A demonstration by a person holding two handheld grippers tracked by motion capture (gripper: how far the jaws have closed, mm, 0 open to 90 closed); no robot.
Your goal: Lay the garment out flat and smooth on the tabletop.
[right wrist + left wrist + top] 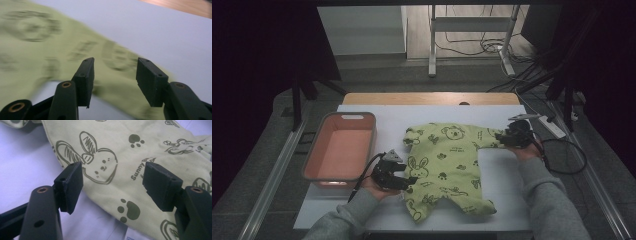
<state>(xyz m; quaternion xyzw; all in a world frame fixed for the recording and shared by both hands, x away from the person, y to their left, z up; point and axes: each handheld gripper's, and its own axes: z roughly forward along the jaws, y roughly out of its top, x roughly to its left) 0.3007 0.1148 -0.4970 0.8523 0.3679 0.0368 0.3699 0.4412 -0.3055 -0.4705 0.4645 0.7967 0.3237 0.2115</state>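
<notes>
A light green baby garment [447, 165] printed with dark animals and paw marks lies spread flat on the white sheet [507, 200]. My left gripper [409, 181] rests at the garment's left edge near the bunny print [98, 162]. In the left gripper view the left gripper [113, 185] is open, its jaws set wide with the cloth lying between them and no pad pressing on it. My right gripper [502, 139] is at the tip of the right sleeve [120, 62]. It is open too, and in the blurred right gripper view the sleeve lies beneath the right gripper [115, 80], untouched.
A pink plastic basin [343, 116] stands left of the garment, close to my left hand. The wooden table edge [427, 98] runs along the back. Cables [567, 160] trail off the right side. A white frame's legs [432, 50] stand on the floor beyond.
</notes>
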